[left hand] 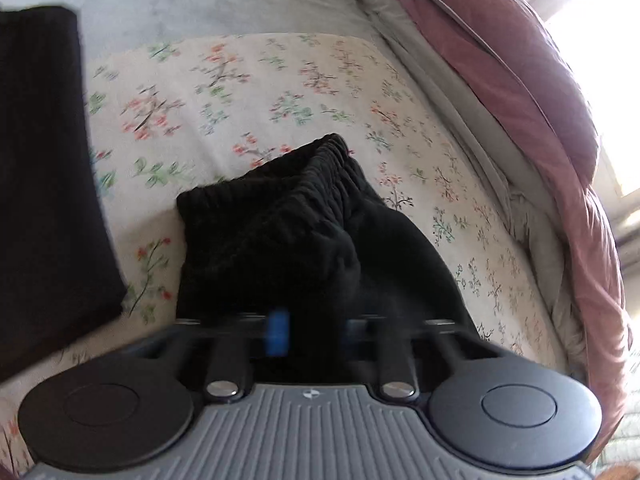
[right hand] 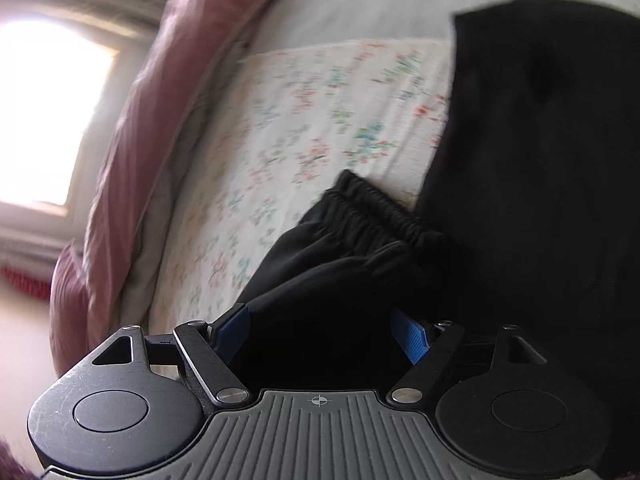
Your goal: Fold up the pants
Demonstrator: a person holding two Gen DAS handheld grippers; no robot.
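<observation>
Black pants lie on a floral sheet (left hand: 280,92). In the left wrist view the gathered elastic waistband (left hand: 320,172) bunches up in front of my left gripper (left hand: 316,332), whose blue pads (left hand: 278,332) are mostly buried in the cloth; it looks shut on the pants. A flat leg of the pants (left hand: 44,168) lies at the left. In the right wrist view my right gripper (right hand: 324,332) has its blue pads (right hand: 412,338) spread with the black cloth (right hand: 344,280) filling the gap; the grip is unclear. The leg (right hand: 540,160) lies at the right.
A pink quilt (left hand: 532,92) and grey blanket (left hand: 404,32) pile along the bed's far side; the quilt also shows in the right wrist view (right hand: 132,128). A bright window (right hand: 44,112) lies beyond. The grey sheet (left hand: 180,4) covers the bed's head end.
</observation>
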